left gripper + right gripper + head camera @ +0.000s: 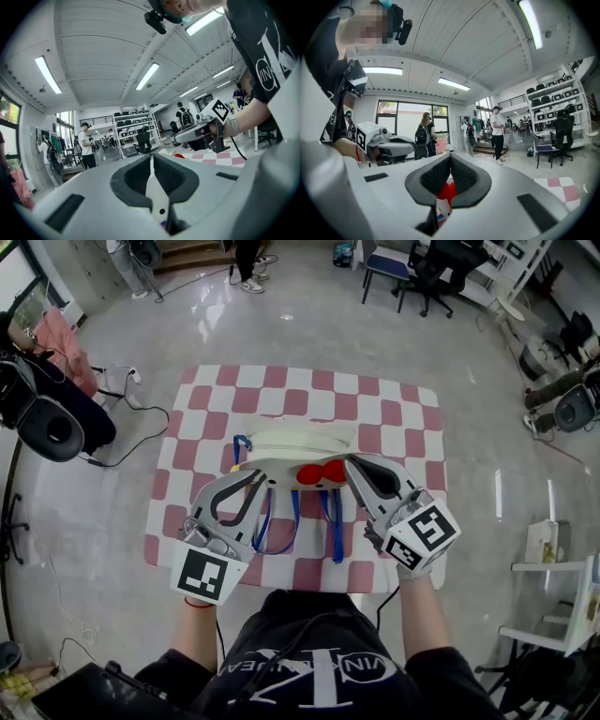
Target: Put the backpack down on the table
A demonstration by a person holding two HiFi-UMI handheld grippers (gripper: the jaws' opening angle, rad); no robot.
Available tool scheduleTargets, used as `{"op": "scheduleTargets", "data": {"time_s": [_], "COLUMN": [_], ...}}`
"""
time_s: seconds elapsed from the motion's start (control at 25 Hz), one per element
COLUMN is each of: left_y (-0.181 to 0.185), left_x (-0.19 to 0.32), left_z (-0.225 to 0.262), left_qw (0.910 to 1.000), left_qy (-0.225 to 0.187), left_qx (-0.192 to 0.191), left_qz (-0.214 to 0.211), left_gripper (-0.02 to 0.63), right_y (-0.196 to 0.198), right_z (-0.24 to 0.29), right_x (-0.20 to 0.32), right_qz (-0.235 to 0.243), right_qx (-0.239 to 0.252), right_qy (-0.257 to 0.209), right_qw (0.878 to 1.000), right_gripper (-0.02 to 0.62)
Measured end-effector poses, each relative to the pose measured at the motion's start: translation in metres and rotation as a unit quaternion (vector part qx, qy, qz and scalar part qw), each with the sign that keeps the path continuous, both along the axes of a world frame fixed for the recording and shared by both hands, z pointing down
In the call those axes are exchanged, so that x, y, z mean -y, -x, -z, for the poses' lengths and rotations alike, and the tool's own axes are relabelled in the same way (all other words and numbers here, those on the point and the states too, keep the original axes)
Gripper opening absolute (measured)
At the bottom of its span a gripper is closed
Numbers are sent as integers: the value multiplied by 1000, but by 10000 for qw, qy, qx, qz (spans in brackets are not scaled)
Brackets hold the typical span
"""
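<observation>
Backpack held crosswise over table

Backpack (295,448) spans between the left gripper (255,476) and the right gripper (353,465), each clamped on its fabric. The checkered table (375,395) lies directly beneath, so lowering looks straight down, both hands equally near.

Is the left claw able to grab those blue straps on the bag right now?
Probably not as things stand. The blue straps are right beside the left gripper with nothing between, but its jaws are shut on the white backpack, so it would have to let go first.
</observation>
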State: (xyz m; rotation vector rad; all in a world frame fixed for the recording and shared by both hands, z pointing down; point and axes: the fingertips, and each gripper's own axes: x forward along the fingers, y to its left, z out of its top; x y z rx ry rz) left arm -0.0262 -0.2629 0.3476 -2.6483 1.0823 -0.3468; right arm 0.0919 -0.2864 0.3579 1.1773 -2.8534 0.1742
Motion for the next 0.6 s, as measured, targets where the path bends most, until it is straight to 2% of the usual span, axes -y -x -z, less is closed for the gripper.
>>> {"op": "scheduleTargets", "data": {"time_s": [0.32, 0.6], "left_y": [-12, -13], "left_x": [-14, -32], "left_z": [-11, -28], "left_qw": [9978, 9948], "left_qy": [417, 808], "left_qx": [-502, -618], "left_qz": [-58, -70], "left_gripper": [6, 6], "right_y": [34, 50], "right_z": [5, -6], "right_x": [-30, -53], "right_qz": [236, 101], "right_qx": [-209, -211], "right_qy": [-136, -45], "right_qw": [9994, 9997], "right_gripper": [2, 2]}}
